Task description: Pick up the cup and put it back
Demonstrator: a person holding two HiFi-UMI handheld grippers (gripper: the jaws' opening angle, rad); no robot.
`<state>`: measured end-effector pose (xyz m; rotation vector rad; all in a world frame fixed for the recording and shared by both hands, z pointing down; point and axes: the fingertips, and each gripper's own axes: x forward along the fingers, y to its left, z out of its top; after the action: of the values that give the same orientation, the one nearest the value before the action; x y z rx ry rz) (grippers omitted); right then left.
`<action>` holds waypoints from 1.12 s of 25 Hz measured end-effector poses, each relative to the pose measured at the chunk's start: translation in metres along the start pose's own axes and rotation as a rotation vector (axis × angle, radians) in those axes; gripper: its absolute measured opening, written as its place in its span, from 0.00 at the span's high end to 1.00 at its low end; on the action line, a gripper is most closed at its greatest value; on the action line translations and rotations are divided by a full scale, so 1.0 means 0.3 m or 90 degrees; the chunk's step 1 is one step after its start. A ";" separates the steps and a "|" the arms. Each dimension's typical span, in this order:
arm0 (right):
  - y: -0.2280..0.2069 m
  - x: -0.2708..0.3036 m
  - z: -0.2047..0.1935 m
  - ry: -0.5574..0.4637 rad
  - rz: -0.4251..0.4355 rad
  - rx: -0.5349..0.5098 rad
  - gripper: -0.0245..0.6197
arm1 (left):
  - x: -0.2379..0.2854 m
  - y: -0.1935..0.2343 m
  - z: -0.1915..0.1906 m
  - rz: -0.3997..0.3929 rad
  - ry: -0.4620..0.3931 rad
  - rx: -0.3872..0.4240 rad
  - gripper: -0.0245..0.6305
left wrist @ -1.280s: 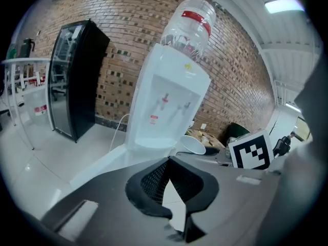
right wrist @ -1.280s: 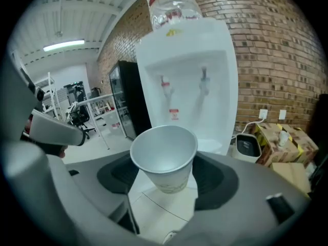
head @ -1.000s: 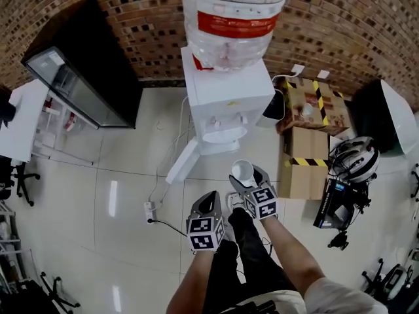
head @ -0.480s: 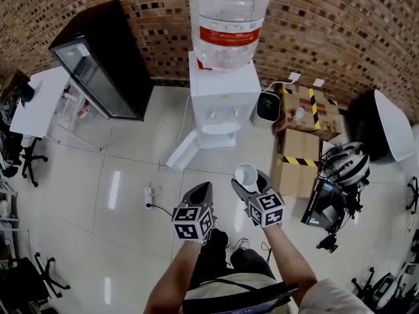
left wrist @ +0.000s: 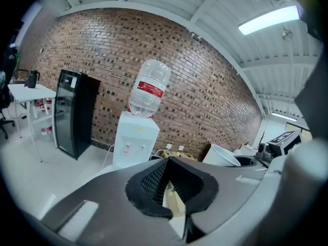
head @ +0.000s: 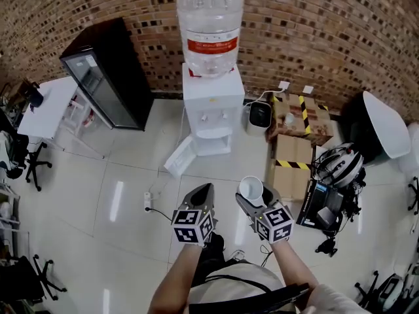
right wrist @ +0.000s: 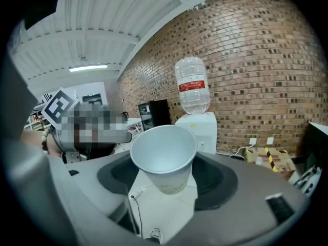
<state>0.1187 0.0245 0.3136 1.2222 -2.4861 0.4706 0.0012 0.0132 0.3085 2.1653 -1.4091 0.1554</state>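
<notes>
Well in front of the tall white water cooler (head: pixel 211 106), my right gripper (head: pixel 255 198) hugs the white paper cup (head: pixel 250 189), mouth up. My left gripper (head: pixel 201 193), facing the cooler, is pinched closed, empty.

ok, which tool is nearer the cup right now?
Right. The right tool is shut on the cup, which stands upright between its jaws. The left tool is off to the cup's left, apart from it, jaws together and empty.
</notes>
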 end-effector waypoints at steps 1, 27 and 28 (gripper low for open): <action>0.012 -0.032 -0.001 -0.003 0.002 0.000 0.45 | -0.023 -0.016 -0.002 0.003 -0.004 0.001 0.96; 0.142 -0.307 -0.079 -0.041 0.021 0.022 0.45 | -0.278 -0.185 -0.155 0.061 -0.027 0.028 0.96; 0.142 -0.300 -0.077 -0.043 0.023 0.025 0.45 | -0.274 -0.177 -0.154 0.064 -0.026 0.024 0.96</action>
<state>0.1398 0.1216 0.2894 1.2300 -2.5707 0.4983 0.0200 0.1190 0.2961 2.1405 -1.5501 0.1765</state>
